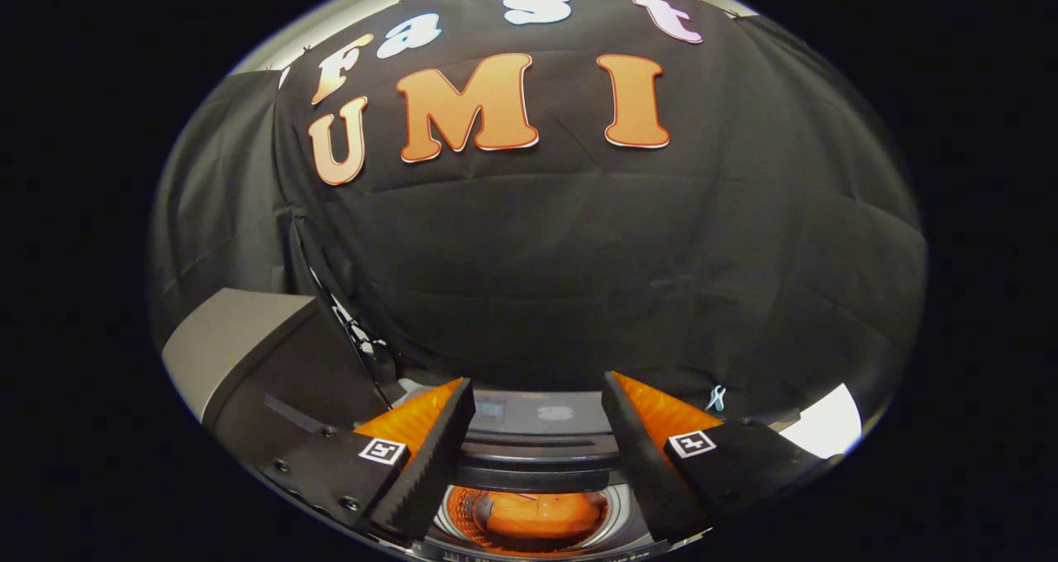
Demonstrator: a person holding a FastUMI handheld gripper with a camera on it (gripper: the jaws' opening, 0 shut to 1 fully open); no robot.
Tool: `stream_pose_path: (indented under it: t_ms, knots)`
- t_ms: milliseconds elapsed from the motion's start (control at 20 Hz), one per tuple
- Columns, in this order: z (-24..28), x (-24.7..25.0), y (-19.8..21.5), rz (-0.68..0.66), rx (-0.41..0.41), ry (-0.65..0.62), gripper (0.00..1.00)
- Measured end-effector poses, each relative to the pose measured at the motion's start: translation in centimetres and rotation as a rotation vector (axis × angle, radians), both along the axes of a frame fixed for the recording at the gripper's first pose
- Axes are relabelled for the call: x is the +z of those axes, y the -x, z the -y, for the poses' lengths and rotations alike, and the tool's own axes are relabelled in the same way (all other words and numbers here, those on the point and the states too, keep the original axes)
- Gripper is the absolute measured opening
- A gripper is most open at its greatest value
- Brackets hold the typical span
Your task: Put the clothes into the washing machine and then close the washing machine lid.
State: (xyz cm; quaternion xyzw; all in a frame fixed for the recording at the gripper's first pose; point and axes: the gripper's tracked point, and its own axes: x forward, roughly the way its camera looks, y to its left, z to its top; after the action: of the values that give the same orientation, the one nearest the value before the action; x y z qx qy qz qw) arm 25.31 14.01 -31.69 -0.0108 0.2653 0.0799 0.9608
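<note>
Hand-held gripper (537,446), fingers spread wide and empty, hangs above the washing machine (537,430); orange clothes (541,514) lie in the drum. The raised lid (231,339) could slam if pushed carelessly.

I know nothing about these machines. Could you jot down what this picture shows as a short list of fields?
place: booth with black cloth wall
gripper: fingers wide apart, holding nothing
washing machine: below and between the fingers, drum open
clothes: orange garment lying inside the drum
lid: grey, raised to the left of the fingers
task state: clothes in, lid not yet closed
</note>
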Motion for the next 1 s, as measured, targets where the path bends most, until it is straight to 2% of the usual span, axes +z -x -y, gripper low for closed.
stream_pose_path:
  t_ms: [300, 450, 700, 1000]
  knots:
    - [1.2, -9.4, 6.1, -0.164, -0.02, -0.026, 0.99]
    - [0.8, -10.8, 7.6, -0.185, -0.008, -0.006, 0.99]
    - [-1.6, -7.7, 6.6, -0.116, 0.047, 0.023, 0.99]
    - [-4.7, 0.1, 5.8, 0.018, 0.086, 0.005, 0.99]
